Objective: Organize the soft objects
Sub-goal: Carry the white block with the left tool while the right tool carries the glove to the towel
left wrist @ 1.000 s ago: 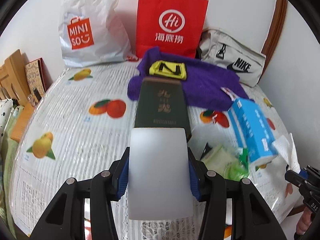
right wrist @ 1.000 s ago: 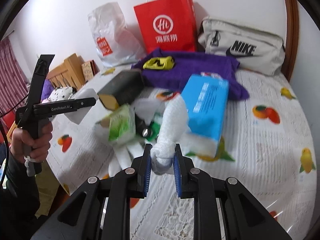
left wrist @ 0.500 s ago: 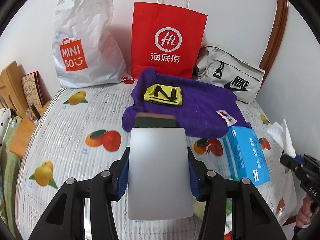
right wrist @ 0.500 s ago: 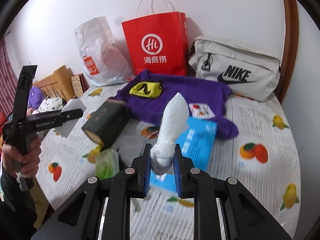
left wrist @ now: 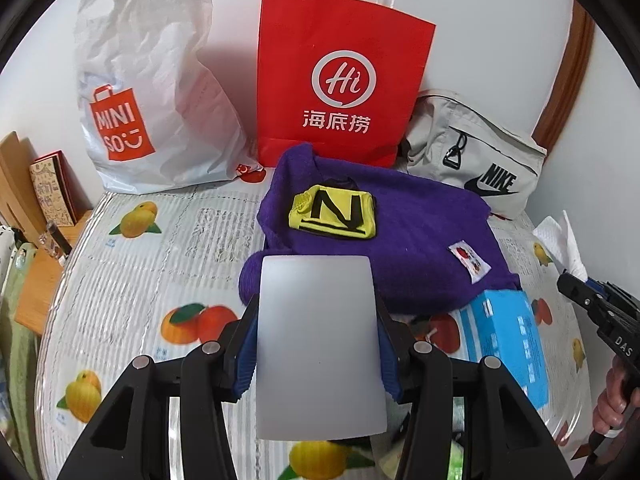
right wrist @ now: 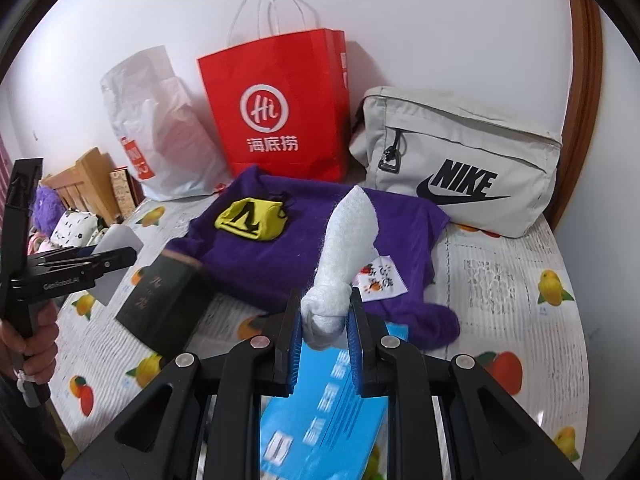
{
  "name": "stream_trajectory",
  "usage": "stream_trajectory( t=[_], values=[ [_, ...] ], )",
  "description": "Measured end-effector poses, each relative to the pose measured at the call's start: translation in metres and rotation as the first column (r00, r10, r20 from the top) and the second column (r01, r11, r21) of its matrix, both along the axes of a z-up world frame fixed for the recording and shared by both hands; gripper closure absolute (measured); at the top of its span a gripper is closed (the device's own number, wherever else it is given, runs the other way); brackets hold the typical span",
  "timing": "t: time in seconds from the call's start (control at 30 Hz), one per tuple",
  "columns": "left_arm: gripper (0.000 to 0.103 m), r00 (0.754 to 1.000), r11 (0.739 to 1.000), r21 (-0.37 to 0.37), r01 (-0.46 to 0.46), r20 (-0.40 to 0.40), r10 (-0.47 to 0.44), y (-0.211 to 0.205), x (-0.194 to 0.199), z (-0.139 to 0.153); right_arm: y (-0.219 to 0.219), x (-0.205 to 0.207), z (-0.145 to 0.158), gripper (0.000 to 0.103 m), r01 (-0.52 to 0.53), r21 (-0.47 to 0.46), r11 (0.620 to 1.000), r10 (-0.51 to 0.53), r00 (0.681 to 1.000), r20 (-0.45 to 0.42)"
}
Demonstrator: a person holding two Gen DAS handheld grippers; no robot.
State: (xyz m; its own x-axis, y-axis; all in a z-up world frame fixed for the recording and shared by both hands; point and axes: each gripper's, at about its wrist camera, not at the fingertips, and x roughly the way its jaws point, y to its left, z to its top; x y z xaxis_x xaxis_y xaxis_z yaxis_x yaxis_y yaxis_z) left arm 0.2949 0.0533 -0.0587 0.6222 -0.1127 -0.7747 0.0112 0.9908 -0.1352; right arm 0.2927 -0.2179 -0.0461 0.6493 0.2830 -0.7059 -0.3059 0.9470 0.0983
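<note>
My left gripper is shut on a dark box with a white end; the right wrist view shows the box's dark body held above the table. My right gripper is shut on a knotted white paper towel that points up. A purple sweater lies at the back with a yellow folded cloth on it. A blue tissue pack lies right of the left gripper and under the right gripper.
A red paper bag, a white Miniso plastic bag and a grey Nike bag stand along the wall. The fruit-print table cover ends at wooden furniture on the left.
Both grippers have risen and moved toward the back of the table. The dark box is now tipped so only its white end faces the left camera. The green packet has dropped out of view.
</note>
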Motion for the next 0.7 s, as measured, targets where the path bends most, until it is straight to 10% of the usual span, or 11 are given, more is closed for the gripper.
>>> stream_trajectory(
  t=[0.7],
  values=[
    [0.055,0.989,1.000,-0.010,0.013,-0.146,-0.014,0.000,0.109,-0.044,-0.011,0.117,-0.065,0.083,0.001,-0.073,0.997,-0.013,0.986,-0.164]
  ],
)
